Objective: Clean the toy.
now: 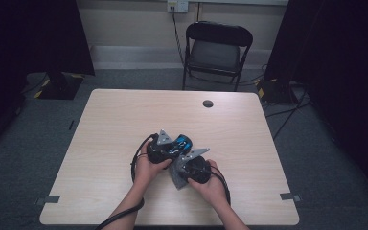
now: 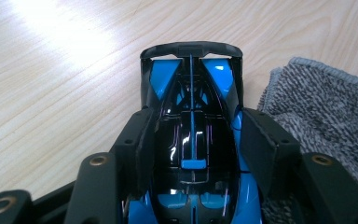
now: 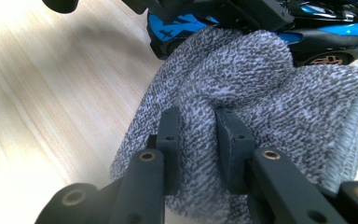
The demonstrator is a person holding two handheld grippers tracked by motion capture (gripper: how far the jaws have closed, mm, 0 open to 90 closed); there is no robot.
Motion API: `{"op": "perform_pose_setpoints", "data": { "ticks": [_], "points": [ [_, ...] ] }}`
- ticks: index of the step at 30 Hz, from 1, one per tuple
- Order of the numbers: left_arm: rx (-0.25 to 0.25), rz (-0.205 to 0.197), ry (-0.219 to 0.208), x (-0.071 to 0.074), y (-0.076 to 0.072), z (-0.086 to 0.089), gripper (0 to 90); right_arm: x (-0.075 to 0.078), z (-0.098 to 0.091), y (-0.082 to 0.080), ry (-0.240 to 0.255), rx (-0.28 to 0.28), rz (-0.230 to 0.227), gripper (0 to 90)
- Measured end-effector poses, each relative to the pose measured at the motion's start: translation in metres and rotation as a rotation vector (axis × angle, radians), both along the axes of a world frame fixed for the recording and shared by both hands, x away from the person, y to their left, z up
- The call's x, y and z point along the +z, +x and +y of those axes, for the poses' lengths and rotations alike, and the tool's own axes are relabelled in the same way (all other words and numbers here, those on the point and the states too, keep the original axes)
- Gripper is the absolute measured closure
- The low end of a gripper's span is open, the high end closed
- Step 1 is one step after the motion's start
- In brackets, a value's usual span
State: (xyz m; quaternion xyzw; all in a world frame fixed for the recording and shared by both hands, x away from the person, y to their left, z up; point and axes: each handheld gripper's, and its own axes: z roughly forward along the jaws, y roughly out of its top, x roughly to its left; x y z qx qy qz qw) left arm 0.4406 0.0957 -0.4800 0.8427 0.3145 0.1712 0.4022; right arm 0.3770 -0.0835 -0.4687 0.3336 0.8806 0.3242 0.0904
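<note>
1 toy car (image 2: 193,140), 1 grey cloth (image 3: 261,93), 2 grippers – left (image 1: 172,143), right (image 1: 184,163) – 1 table (image 1: 115,120), 1 chair (image 1: 218,48).

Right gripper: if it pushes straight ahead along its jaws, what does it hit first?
The right gripper is shut on the grey cloth; straight ahead lies the blue and black toy car, probably its side, held by the left gripper.

toy car (image 2: 193,140) nose: running off bottom edge | grey cloth (image 3: 261,107): covering car's side | cloth (image 1: 178,178): sitting mostly under grippers
</note>
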Motion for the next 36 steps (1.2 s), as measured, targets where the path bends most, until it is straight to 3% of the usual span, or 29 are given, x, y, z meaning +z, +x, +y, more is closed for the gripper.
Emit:
{"op": "perform_pose_setpoints", "data": {
  "ticks": [18, 28, 32, 35, 36],
  "points": [
    [0.004, 0.008, -0.016, -0.001, -0.001, -0.001, 45.8, 0.0, 0.009, -0.008, 0.03, 0.057, 0.028, 72.9],
    [0.011, 0.012, -0.018, -0.001, -0.002, 0.0, 45.6, 0.001, 0.022, -0.018, 0.034, 0.123, 0.031, 72.9],
    [0.008, 0.043, -0.034, 0.001, 0.0, 0.0, 39.7, 0.001, 0.028, -0.024, 0.036, 0.152, 0.031, 72.9],
    [0.0, 0.062, -0.029, 0.002, 0.0, -0.004, 32.9, 0.002, 0.031, -0.027, 0.031, 0.171, 0.026, 72.9],
    [-0.001, 0.054, -0.009, 0.002, 0.0, -0.005, 32.2, 0.002, 0.031, -0.027, 0.028, 0.173, 0.025, 72.9]
  ]
}}
